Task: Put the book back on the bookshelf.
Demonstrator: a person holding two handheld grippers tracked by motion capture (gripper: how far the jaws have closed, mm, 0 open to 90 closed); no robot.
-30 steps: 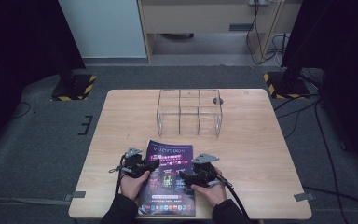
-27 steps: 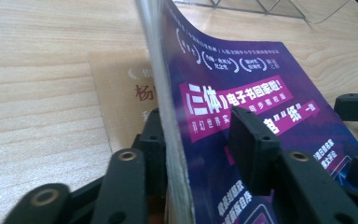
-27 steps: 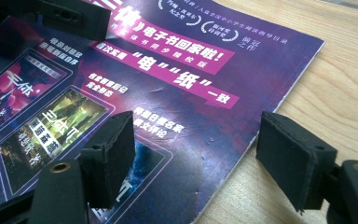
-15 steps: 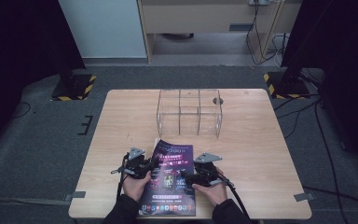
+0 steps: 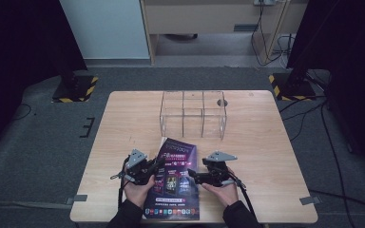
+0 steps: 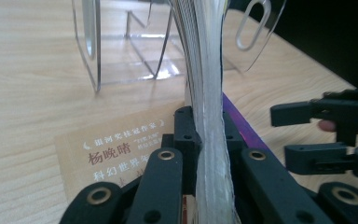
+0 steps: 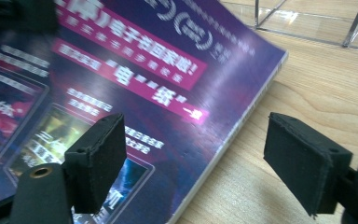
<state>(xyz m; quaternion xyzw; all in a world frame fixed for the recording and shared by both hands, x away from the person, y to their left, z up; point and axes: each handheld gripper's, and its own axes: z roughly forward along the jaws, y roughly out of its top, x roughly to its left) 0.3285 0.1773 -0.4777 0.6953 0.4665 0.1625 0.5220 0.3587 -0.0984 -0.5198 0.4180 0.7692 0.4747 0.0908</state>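
A purple-covered magazine [image 5: 176, 183] lies at the table's near edge between my two grippers. My left gripper [image 5: 156, 167] is shut on the magazine's left edge. In the left gripper view its jaws clamp the white stack of pages [image 6: 205, 70], which rises on edge in front of the left gripper [image 6: 209, 119]. A tan flap with printed characters [image 6: 116, 149] lies flat on the wood beside it. My right gripper [image 5: 193, 176] stands open at the magazine's right side. In the right gripper view, the right gripper [image 7: 196, 154] straddles the cover's [image 7: 121, 70] edge without touching.
A clear acrylic organizer [image 5: 193, 114] with several compartments stands upright at the middle of the wooden table [image 5: 266, 156], just beyond the magazine; its walls show in the left gripper view as the organizer [image 6: 121, 46]. A small round hole [image 5: 222, 102] sits behind it.
The magazine's left edge has lifted off the table in my left gripper, and the cover now tilts to the right. Both hands have shifted only slightly.
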